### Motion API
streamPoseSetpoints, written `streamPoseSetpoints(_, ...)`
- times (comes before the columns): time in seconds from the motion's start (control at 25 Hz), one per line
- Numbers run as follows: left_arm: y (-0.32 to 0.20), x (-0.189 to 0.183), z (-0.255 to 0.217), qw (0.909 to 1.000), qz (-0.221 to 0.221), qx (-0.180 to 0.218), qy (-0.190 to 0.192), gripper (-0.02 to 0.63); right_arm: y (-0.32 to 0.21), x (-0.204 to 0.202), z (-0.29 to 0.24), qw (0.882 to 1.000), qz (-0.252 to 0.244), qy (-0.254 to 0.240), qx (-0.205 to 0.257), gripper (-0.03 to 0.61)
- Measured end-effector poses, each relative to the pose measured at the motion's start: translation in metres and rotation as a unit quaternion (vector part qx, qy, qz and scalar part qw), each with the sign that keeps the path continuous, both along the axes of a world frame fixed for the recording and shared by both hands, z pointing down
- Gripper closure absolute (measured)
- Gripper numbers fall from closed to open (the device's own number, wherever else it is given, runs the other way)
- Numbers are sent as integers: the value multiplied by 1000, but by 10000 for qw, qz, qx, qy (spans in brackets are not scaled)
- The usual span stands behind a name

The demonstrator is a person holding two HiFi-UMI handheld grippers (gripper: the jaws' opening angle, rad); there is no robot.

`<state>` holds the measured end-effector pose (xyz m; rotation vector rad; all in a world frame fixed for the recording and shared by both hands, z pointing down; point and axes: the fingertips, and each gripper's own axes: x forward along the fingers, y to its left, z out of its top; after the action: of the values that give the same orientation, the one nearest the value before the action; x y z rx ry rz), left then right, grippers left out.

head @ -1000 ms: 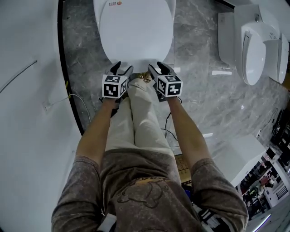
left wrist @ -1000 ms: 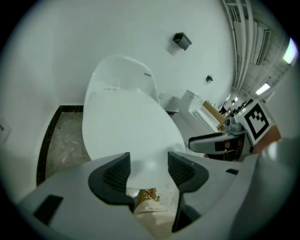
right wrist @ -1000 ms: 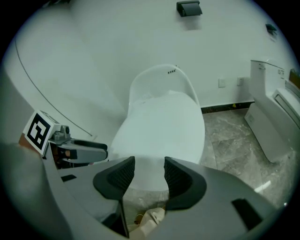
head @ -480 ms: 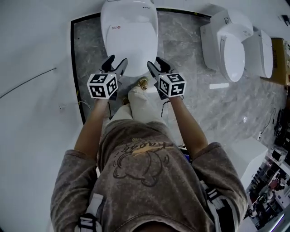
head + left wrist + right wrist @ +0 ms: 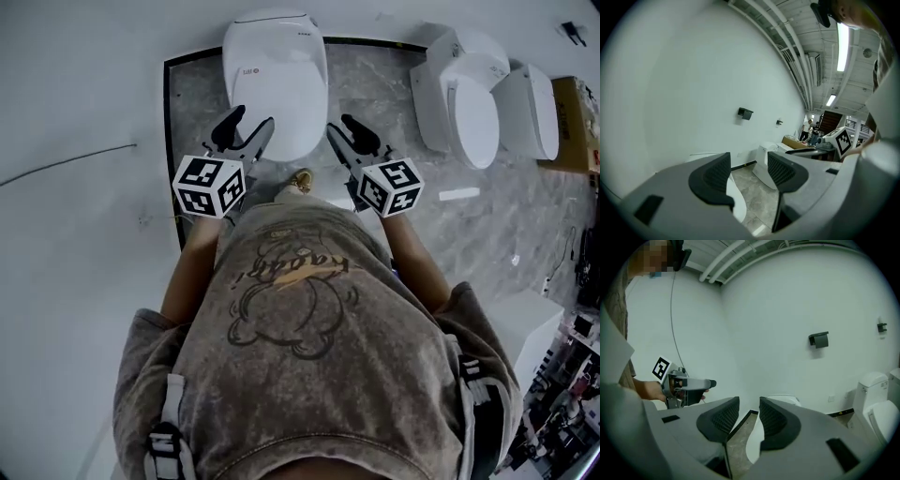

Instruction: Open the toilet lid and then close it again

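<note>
Both grippers are off the toilet now. A second ago you were crouched with the left gripper (image 5: 249, 123) and right gripper (image 5: 339, 125) down at the near rim of the toilet lid (image 5: 276, 80). Now you stand upright and they hang well apart from the lid, one at each side of its near end. The lid lies flat on the bowl at far centre, shut, nothing touching it.

Left jaws: spread, nothing between them, only floor and porcelain beyond. Right jaws: just been closing, now a narrow gap, pads not meeting, nothing between them either.

My read: lid down plus hands pulled away looks like the close is done and you're backing out. If the open is still owed, you need to drop back to that near rim.

Room:
- **Left:** the wall (image 5: 84, 84) with its black skirting strip (image 5: 168, 141) runs just beside the toilet, so it's tight there. Mind the left elbow.
- **Right:** bare marble floor (image 5: 375, 84) lies between you and the neighbouring toilets (image 5: 473, 108), so swing out that way.
- **Near:** your shoe (image 5: 301, 178) sits near the bowl's near edge. I can't see what's behind you.
</note>
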<state>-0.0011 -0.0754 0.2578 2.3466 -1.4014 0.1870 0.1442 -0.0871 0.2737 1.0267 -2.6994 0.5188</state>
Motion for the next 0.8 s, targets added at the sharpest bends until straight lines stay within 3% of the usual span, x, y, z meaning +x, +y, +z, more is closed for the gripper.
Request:
streamPoseSetpoints(0.12,10,-4,-15,9996,-9,277,-45,404,10,7,-18,9993,214,-190,231,482)
streamPoseSetpoints(0.32,22,-6,-30,9976,-148,672,-8,604,25,19,-38,9948,471,-318,840,551)
streamPoseSetpoints(0.8,33,-16,-4,9917,-700,1039,-282,604,29,28,-15,9918,635,-249,1080,552)
